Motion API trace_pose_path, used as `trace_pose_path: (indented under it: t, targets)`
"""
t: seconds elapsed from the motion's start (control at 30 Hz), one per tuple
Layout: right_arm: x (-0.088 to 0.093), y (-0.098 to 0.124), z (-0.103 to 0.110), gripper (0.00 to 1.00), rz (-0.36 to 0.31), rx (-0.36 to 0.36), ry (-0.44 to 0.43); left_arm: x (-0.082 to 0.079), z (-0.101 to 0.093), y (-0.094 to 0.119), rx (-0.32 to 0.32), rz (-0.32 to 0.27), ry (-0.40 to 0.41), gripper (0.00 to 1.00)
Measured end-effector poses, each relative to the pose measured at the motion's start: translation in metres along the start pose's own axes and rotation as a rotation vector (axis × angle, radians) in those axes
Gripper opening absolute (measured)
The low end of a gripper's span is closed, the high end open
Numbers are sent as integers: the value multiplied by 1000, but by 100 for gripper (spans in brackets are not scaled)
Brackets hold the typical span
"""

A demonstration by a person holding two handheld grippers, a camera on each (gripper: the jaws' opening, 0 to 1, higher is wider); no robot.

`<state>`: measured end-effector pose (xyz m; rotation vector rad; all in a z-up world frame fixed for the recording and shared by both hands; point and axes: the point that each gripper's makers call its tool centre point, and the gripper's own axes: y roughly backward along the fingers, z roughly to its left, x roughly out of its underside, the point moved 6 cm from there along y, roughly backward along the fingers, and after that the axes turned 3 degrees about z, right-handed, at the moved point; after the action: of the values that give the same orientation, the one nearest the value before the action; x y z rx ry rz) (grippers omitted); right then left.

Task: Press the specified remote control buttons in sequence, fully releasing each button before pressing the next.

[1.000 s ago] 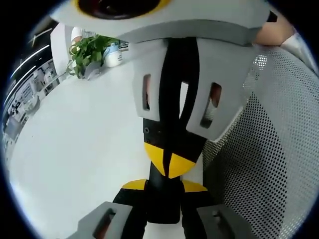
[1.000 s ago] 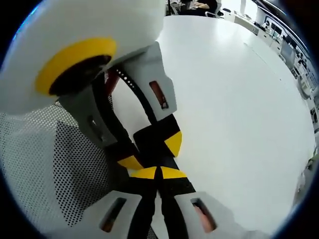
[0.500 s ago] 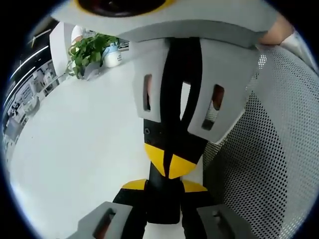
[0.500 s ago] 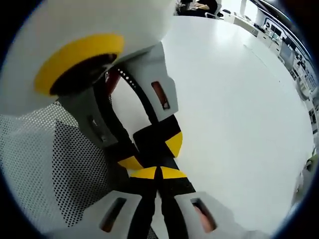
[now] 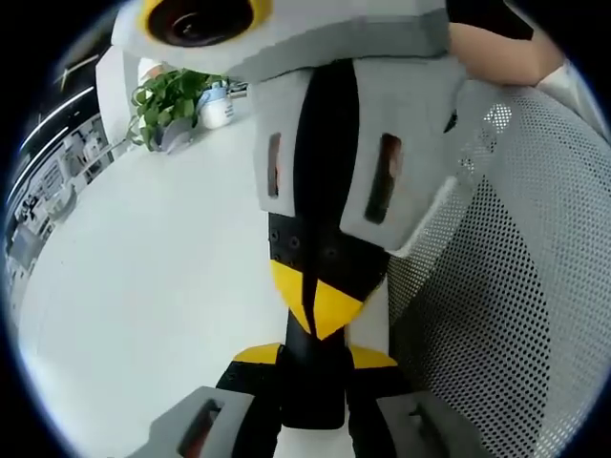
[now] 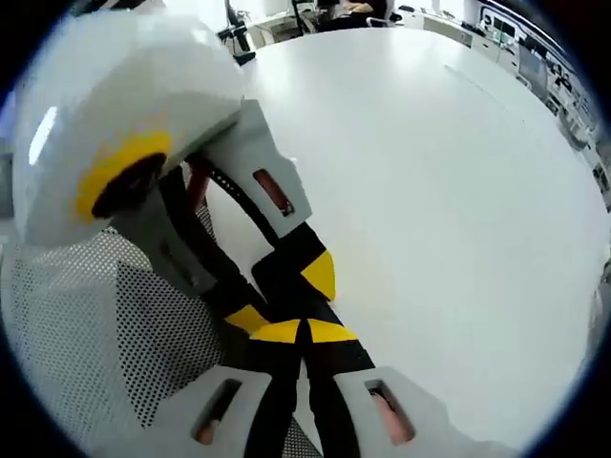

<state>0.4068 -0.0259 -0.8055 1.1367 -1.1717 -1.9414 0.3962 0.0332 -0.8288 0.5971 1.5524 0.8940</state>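
Left gripper view first: my left gripper (image 5: pixel 312 357) comes up from the bottom, black jaws with yellow tips, and there's a dark black block sitting between those two yellow tips. I honestly can't tell if that's something it's pinching or just the nose of the other tool, so whether the left jaws are spread or pressed together is anyone's guess. My right gripper (image 5: pixel 315 298) reaches down from the top of that view, grey body, black jaws, yellow tips pressed tight together with only a thin seam between them, and its nose sits right against the left one's. A hand (image 5: pixel 496 48) grips it at the upper right. Everything hangs over a plain white tabletop (image 5: pixel 143 286), with a white perforated mesh chair back (image 5: pixel 516 315) just beside the grippers on the right. Far across the table there's a leafy green potted plant (image 5: pixel 164 97) with a small white jar (image 5: pixel 216 111) next to it. Right gripper view agrees: right jaws closed on nothing, tip to tip with the left tool, mesh on the left, white table beyond. Where the remote control is, I can't tell from these.
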Motion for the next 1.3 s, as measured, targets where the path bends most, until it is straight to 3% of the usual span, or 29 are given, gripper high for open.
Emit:
trace_pose_path:
  t: [0.2,0.37,0.5,0.6,0.73,0.8,0.93,1.1,1.2,1.3]
  targets:
    - [-1,23,-5,0,-87,-64,-112,0,0,0,-1,6,-8,25]
    - [-1,55,-7,0,-228,-70,-196,-1,0,0,0,11,-11,25]
    - [-5,96,0,0,-422,-79,-214,-1,0,-1,-1,12,-9,25]
    - [-13,132,6,0,-657,-62,-230,-1,0,-1,-3,13,-7,25]
    - [-13,169,9,0,-870,0,-246,-1,0,-1,-4,14,-6,25]
    - [-10,179,7,0,-899,65,-223,-1,0,-1,-4,15,-6,25]
    - [-5,203,1,0,-945,274,-141,-1,0,-1,-7,20,-4,25]
    - [1,223,6,1,-1046,335,-194,-1,0,-1,-7,19,-3,25]
    - [11,224,3,8,-1032,469,-167,-1,0,-2,-8,18,-1,25]
    - [23,218,0,16,-1043,486,-204,-1,0,-2,-8,17,-1,25]
